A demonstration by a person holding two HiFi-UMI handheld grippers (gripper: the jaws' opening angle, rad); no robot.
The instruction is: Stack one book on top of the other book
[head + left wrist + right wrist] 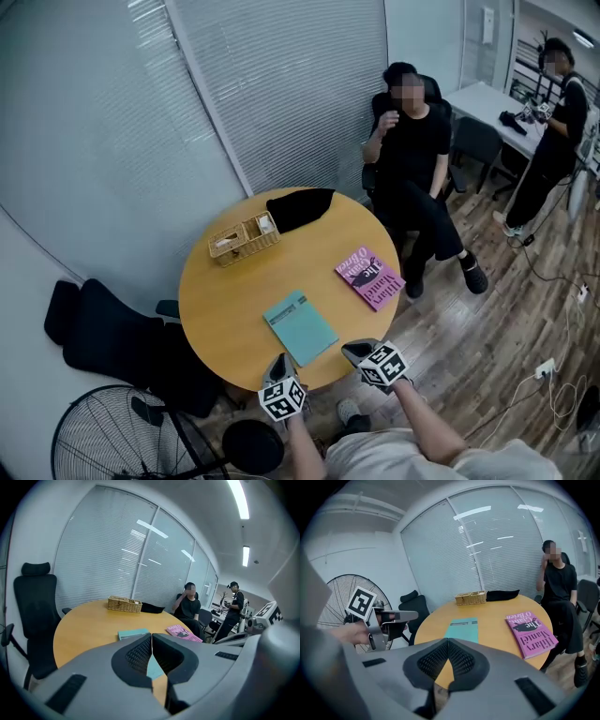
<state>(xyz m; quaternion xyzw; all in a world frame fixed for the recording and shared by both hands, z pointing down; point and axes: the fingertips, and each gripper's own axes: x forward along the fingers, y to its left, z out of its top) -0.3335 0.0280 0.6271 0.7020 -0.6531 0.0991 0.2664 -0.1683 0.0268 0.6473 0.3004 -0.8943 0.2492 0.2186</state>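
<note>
A teal book point(300, 326) lies flat near the front edge of the round wooden table point(234, 300). A pink book point(370, 277) lies flat to its right, near the table's right edge, apart from the teal one. My left gripper point(278, 362) hovers at the table's near edge just in front of the teal book, jaws shut and empty. My right gripper point(352, 351) hangs beside it, off the rim, also shut and empty. In the left gripper view the shut gripper point(151, 637) points at the teal book point(132, 633) and pink book point(183, 632). The right gripper point(448, 641) faces the teal book point(464, 629) and pink book point(530, 633).
A wicker basket point(244, 238) and a black cloth point(300, 208) sit at the table's far side. A seated person point(412, 159) is behind the table, another stands at a desk point(558, 122). A black chair point(103, 328) and a fan point(103, 441) stand at the left.
</note>
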